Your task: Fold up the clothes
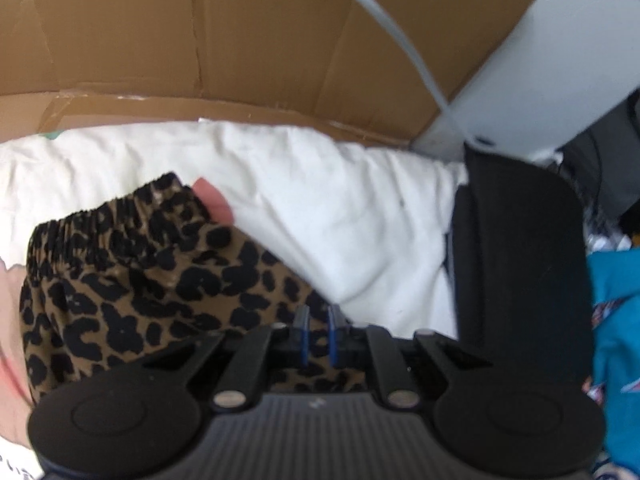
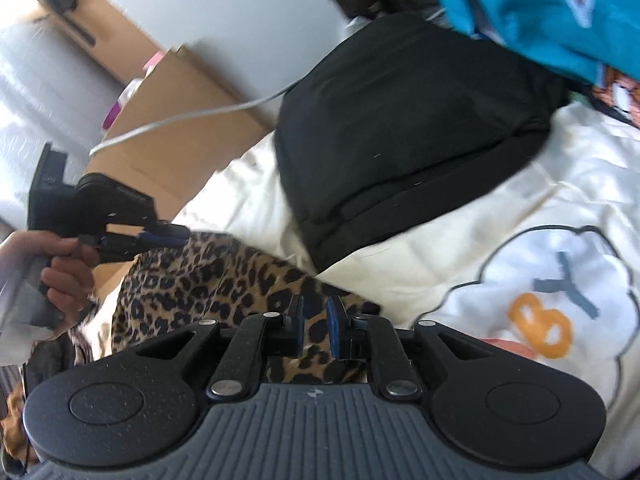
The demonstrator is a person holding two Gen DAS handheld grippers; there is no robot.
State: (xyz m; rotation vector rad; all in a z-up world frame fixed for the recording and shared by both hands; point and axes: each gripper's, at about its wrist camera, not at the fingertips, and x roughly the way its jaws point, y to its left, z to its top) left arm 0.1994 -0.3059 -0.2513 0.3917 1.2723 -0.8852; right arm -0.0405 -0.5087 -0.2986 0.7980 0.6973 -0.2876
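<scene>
A leopard-print garment (image 1: pixel 160 280) with a gathered elastic waistband lies on white bedding (image 1: pixel 320 200). My left gripper (image 1: pixel 318 312) hangs just above its near edge. The blue pads stand a narrow gap apart, and only the fabric below shows through that gap. The right wrist view shows the same garment (image 2: pixel 224 280) running from lower left to centre. My right gripper (image 2: pixel 314 304) sits low over it, jaws slightly apart, with leopard cloth visible between the pads but not pinched. The left gripper (image 2: pixel 176 236) hovers over the garment's far edge, held by a person's hand (image 2: pixel 64 272).
A folded black garment (image 2: pixel 400 120) lies beyond the leopard one, and a teal printed garment (image 2: pixel 540 8) lies past that. A white cloth with a cloud print and letters (image 2: pixel 540 300) covers the right. Cardboard (image 1: pixel 240 40) and a grey cable (image 1: pixel 400 40) line the far side.
</scene>
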